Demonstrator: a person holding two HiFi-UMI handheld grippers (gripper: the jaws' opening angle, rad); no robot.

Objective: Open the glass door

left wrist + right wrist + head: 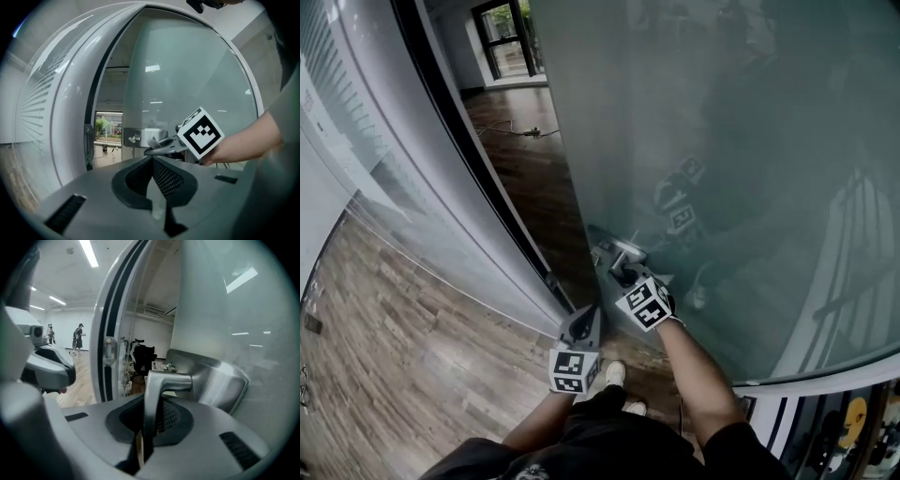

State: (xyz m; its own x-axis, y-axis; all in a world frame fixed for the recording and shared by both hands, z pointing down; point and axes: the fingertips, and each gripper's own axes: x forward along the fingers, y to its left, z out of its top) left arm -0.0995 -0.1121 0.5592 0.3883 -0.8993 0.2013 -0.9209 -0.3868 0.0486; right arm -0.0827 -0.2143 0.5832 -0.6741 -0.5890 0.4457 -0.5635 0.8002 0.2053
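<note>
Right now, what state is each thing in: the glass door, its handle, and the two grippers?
glass door: ajar, its handle edge swung clear of the frame.
door handle: clamped between the right gripper's jaws.
right gripper: shut on the door handle.
left gripper: shut, nothing between its jaws, not touching the door.

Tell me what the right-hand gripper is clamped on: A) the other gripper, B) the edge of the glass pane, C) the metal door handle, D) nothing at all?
C: in the right gripper view, the right gripper has its jaws closed on the metal door handle, whose lever runs down between them.
</note>
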